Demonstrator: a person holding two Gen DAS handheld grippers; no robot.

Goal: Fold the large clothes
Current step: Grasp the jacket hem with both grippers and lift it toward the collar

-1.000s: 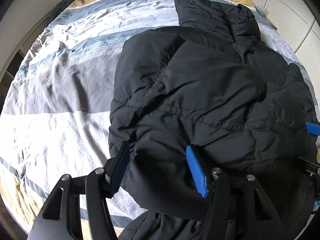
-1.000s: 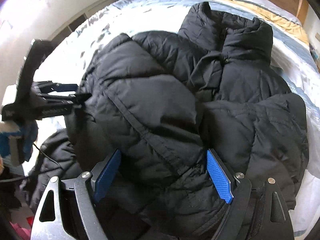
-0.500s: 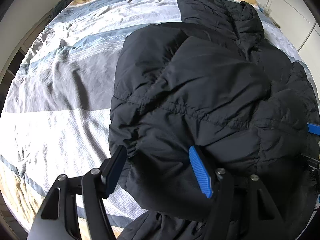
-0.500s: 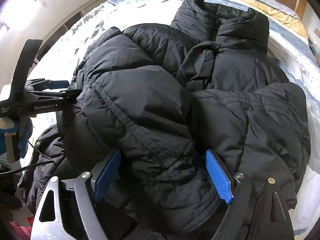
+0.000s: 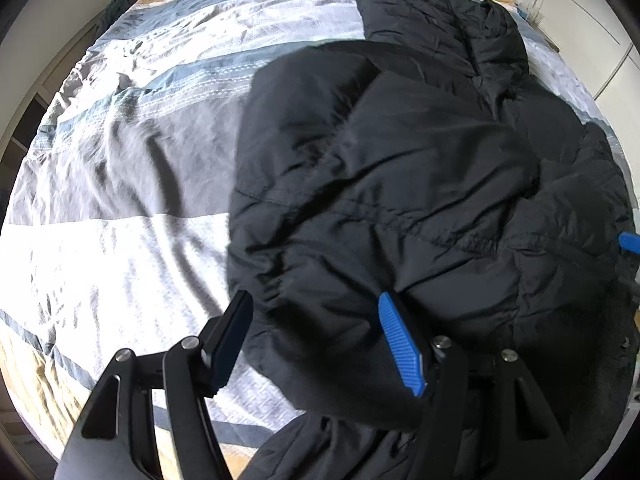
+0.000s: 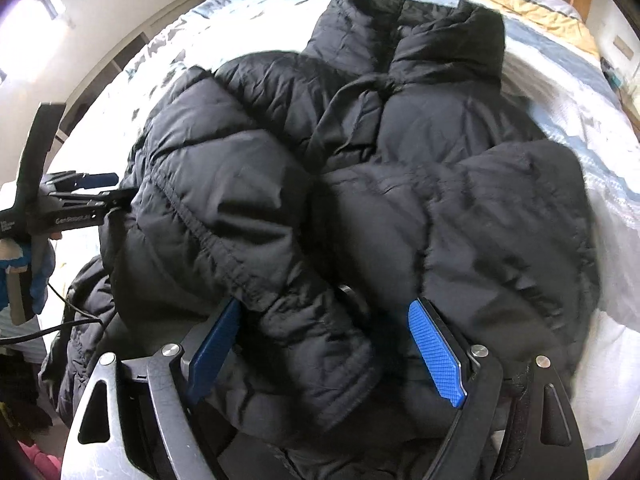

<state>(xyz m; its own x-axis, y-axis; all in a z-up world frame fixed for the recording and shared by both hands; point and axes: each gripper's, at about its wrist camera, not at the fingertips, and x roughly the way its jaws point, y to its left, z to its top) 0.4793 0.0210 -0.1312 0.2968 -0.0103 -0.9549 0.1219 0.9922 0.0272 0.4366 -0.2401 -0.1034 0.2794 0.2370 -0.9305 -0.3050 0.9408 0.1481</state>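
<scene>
A large black puffer jacket (image 5: 400, 168) lies bunched on the striped bed, collar at the far end; it also fills the right wrist view (image 6: 360, 184). My left gripper (image 5: 316, 332) is open, its blue-padded jaws wide apart around the jacket's near left hem fold. My right gripper (image 6: 324, 340) is open too, its jaws straddling a folded sleeve or hem near the front. The left gripper shows side-on in the right wrist view (image 6: 96, 196) at the jacket's left edge. The jacket's lowest part hangs off the near bed edge.
The striped grey, white and tan bedspread (image 5: 120, 168) spreads to the left of the jacket. A white wardrobe (image 5: 592, 36) stands at the far right. Shelving and a wall (image 6: 100, 40) run along the bed's left side.
The folded lower part of the jacket has been carried further up over its body. Both grippers stayed open and moved forward slightly with the bulk between their jaws.
</scene>
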